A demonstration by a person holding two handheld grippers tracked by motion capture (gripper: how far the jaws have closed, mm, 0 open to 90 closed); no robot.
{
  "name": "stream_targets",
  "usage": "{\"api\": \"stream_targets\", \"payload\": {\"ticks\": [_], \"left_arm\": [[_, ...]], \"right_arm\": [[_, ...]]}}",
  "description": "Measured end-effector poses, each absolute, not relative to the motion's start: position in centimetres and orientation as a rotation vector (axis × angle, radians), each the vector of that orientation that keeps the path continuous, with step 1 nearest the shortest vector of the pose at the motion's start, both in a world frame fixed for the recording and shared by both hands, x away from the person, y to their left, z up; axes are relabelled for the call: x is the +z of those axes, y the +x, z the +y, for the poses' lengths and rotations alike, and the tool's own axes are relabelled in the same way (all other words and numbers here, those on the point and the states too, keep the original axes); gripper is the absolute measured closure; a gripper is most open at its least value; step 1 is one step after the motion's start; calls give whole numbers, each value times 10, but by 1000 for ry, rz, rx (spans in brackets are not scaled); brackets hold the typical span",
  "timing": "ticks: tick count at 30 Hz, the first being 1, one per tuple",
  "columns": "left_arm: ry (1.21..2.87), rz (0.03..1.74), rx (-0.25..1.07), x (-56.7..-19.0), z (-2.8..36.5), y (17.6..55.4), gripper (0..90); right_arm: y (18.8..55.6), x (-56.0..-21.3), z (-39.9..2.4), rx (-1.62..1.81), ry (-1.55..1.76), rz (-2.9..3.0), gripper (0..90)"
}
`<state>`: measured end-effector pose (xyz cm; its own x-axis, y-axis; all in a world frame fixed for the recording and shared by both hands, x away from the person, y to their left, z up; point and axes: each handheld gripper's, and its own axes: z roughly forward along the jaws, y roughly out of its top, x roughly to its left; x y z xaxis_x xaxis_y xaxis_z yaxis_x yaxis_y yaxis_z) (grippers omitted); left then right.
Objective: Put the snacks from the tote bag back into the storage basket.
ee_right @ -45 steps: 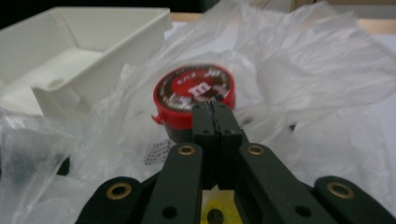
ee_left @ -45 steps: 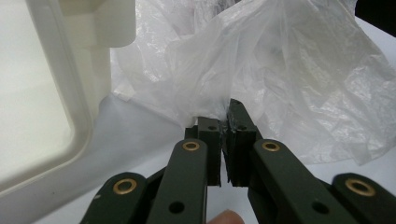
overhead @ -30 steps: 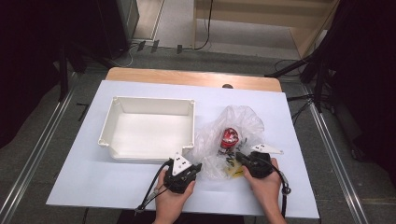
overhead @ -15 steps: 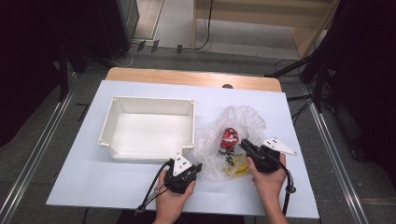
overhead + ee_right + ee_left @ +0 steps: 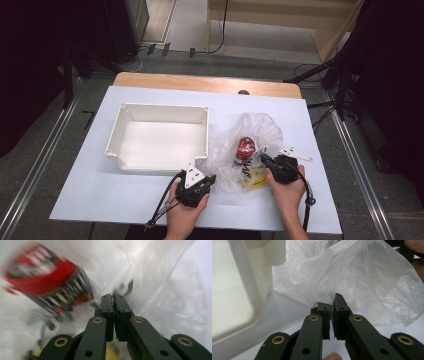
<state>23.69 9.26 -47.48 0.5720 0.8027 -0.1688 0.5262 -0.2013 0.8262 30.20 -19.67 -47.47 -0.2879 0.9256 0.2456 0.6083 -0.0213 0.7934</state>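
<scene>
A crumpled clear plastic bag (image 5: 260, 129) lies on the white table top, right of the tray. Inside it are a red can-like item (image 5: 245, 146) and something yellow (image 5: 254, 178). My left gripper (image 5: 213, 176) is at the bag's near left corner, shut on a fold of the film (image 5: 332, 305). My right gripper (image 5: 263, 159) is at the bag's right edge. Its jaws have just closed further and meet with bag film (image 5: 113, 299) pinched between them. The blurred red item (image 5: 45, 282) lies just beyond them to the left.
An empty white tray (image 5: 162, 107) stands left of the bag, with its near corner (image 5: 262, 270) close to my left gripper. A wooden strip (image 5: 205, 82) runs along the table's far edge, and metal rails flank the table.
The right hand has turned slightly at the bag's edge, swinging its grey plate to the right. The left hand has stayed where it was.
</scene>
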Motion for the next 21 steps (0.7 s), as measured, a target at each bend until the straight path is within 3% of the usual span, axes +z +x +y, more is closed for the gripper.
{"api": "stream_targets", "payload": {"ticks": [3, 8, 13, 16, 21], "left_arm": [[1845, 1081, 387, -474, 95, 235, 820], [1762, 1066, 293, -468, 108, 234, 610], [1746, 1021, 250, -457, 114, 229, 422], [1750, 989, 236, -446, 120, 223, 300], [1721, 947, 179, -427, 132, 219, 165]], "right_arm": [[295, -461, -200, 1300, 1546, 1865, 857], [285, -423, -204, 1428, 1404, 1786, 790], [292, -411, -201, 1458, 1368, 1796, 720], [303, -408, -196, 1477, 1366, 1786, 583], [315, -403, -190, 1457, 1378, 1808, 469]]}}
